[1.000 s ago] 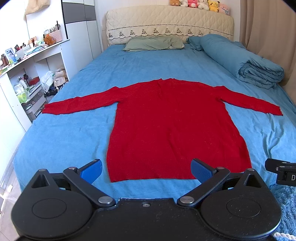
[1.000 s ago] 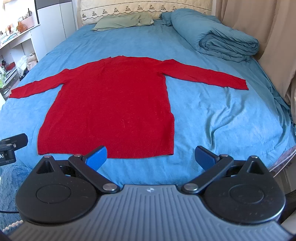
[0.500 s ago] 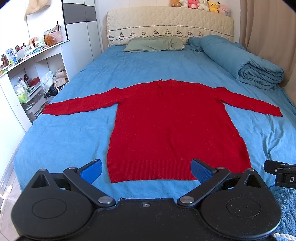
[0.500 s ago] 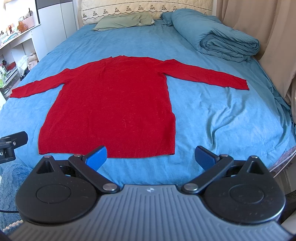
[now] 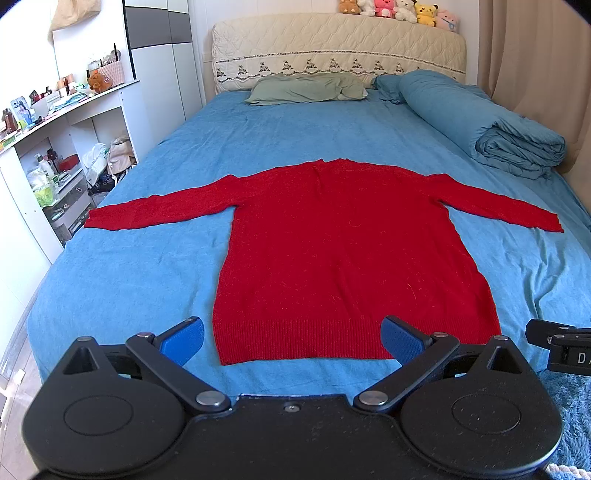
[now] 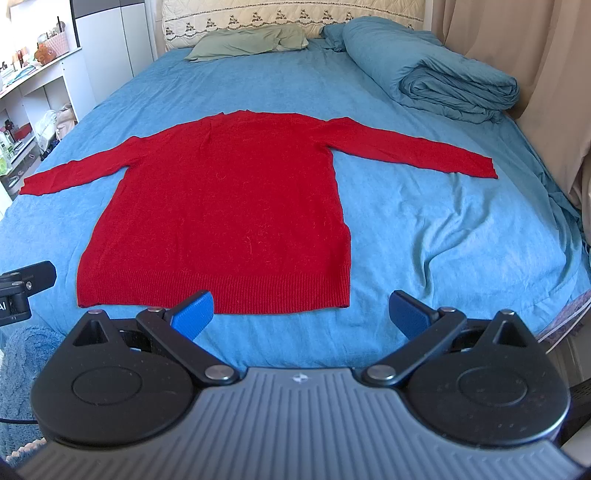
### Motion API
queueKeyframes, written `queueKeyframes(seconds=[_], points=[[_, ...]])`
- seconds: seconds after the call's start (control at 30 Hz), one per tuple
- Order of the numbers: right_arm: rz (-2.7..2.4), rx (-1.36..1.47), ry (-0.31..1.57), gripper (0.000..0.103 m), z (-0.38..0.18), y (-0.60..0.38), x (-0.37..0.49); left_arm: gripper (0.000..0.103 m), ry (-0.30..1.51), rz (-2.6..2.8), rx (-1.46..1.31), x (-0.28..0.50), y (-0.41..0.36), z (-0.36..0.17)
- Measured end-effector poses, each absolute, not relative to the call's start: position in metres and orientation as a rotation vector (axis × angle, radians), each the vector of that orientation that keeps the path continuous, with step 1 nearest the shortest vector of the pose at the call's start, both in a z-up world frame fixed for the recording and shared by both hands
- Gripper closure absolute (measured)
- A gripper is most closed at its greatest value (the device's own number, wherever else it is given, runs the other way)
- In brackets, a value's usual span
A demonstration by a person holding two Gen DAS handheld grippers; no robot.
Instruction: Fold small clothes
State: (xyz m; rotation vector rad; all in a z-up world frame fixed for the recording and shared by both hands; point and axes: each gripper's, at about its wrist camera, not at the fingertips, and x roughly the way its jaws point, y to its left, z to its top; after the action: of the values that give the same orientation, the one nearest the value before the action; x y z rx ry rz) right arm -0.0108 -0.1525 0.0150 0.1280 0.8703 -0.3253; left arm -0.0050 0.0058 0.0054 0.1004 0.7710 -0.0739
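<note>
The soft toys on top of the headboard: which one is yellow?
The yellow soft toy, second from the right end; its neighbours look brown, white and pink.

Both wrist views from bed (image 5: 110, 280) foot, facing headboard (image 5: 332, 48), sharing sweater (image 5: 340, 258)

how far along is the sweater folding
Done: the red knit sweater lies flat on the blue bedsheet, both sleeves spread out. In hand: nothing; the left gripper and right gripper are open near the hem. Left: every fold, sleeves and body.
</note>
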Motion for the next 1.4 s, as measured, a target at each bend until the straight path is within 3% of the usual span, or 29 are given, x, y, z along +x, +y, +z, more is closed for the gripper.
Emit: queueKeyframes(seconds=[1.4], points=[[-0.316,0.124,0.868,0.0,0.0161,-0.1476,-0.0117,0.0,0.762,-0.076,0.094,-0.0072,0.0055,0.0095]])
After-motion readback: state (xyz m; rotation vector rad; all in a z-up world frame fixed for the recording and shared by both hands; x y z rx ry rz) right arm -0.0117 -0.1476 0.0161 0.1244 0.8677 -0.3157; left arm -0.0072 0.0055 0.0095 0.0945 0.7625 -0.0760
